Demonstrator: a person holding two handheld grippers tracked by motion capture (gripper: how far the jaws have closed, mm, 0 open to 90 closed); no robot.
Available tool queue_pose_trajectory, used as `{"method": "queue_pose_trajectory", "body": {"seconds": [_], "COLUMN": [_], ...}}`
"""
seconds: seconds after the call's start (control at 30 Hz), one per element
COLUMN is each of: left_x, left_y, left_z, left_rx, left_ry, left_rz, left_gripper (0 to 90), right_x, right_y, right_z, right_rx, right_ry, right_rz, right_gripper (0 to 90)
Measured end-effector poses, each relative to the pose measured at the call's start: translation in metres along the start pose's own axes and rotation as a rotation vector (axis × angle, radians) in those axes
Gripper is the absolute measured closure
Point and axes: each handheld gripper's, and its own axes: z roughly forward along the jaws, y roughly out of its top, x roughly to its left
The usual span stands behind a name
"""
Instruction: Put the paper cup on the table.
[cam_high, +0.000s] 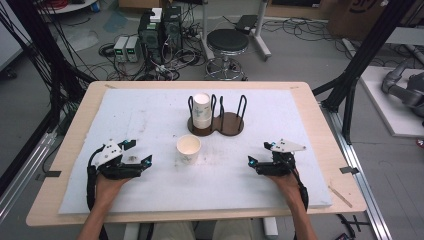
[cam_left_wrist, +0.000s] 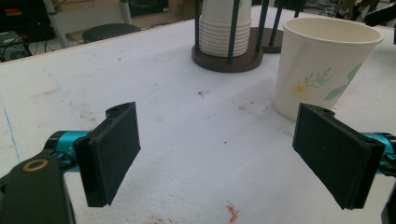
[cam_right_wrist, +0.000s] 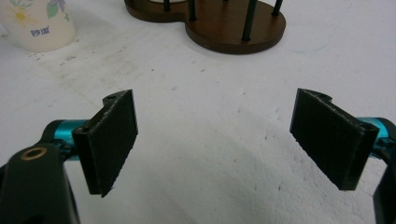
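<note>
Wooden counter (cam_high: 75, 130) under a white foam mat (cam_high: 150, 115), cluttered floor with cables and a round stool (cam_high: 227, 42) behind. From above: paper cup (cam_high: 189, 148) upright mid-mat, between the claws, apart from both. Behind it, dark round-based holder (cam_high: 217, 122) with thin black posts, cup stack (cam_high: 202, 112) in its left ring. Left claw (cam_high: 141, 157) and right claw (cam_high: 251, 161) low over the mat, pointing inward.

Left gripper view: flat black pads (cam_left_wrist: 112, 151) spread wide, empty; cup (cam_left_wrist: 322, 65) with a leaf print just beyond the right pad; ribbed stack (cam_left_wrist: 224, 28) in the holder (cam_left_wrist: 224, 63) behind.

Right gripper view: claw (cam_right_wrist: 212, 140) wide open, empty, rough speckled mat (cam_right_wrist: 210, 186) between; cup (cam_right_wrist: 39, 23) far left, glossy brown holder (cam_right_wrist: 233, 28) ahead.
</note>
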Motion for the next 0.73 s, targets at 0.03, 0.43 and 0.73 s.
{"method": "queue_pose_trajectory", "body": {"seconds": [0.03,0.43,0.73], "left_x": [-0.0001,0.0001,-0.0016], "left_y": [-0.0001,-0.0002,-0.0007], "left_z": [0.0000,0.0001,-0.0012], "left_rx": [-0.001,0.000,-0.013], "left_ry": [0.002,0.006,0.014], "left_rz": [-0.004,-0.008,0.007], "left_gripper": [14.8,14.9,15.1], "right_x": [-0.0002,0.0010,-0.0013], "right_y": [-0.0002,0.0001,-0.0010], "right_z": [-0.0002,0.0002,-0.0018], "right_rx": [-0.002,0.005,-0.013], "right_ry": [0.002,-0.001,0.014], "right_rz": [0.002,-0.007,0.014], "right_gripper": [15.4,15.4,15.5]}}
